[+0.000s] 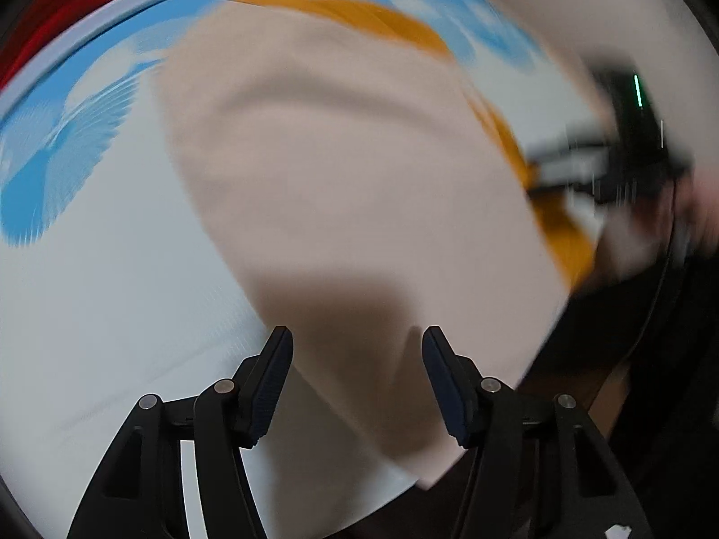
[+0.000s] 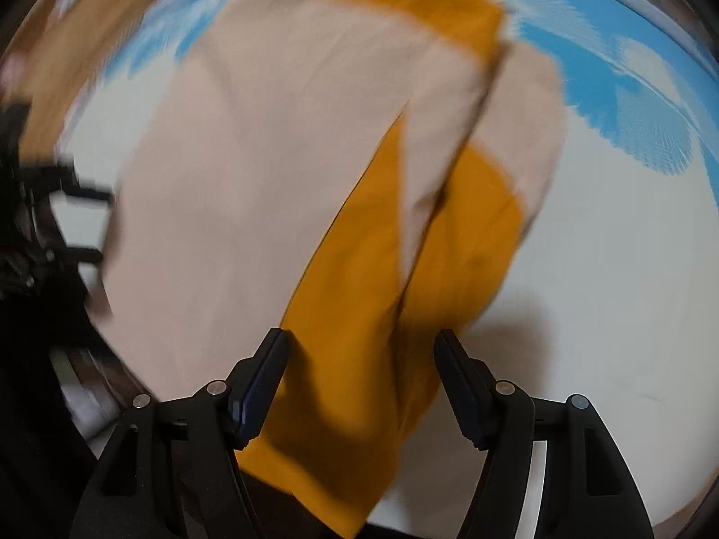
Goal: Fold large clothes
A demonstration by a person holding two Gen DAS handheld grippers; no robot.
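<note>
Presently catalogued: beige and mustard garment (image 2: 287,166), folded lengthwise, lying across white tabletop (image 2: 606,269) with blue patterned border (image 2: 629,103) along upper frame. Left hand-held gripper (image 1: 357,377): jaws apart, beige cloth between them at lower centre, pads not pressing. Right hand-held gripper (image 2: 359,382): jaws likewise apart over mustard panel, nothing clamped. Both views blurred; fine seams not readable. Step in hand, judged: release after a fold, next pinch to be placed. Advice: pinch both layers together at near hem, keep beige and mustard edges aligned, lift evenly with both sides, lay flat without dragging. Near tabletop edge close under both grippers at lower frame, garment corner reaching or overhanging it in left view. Open white room at left of left view and right of right view; dark clutter beyond lower right of left view.
</note>
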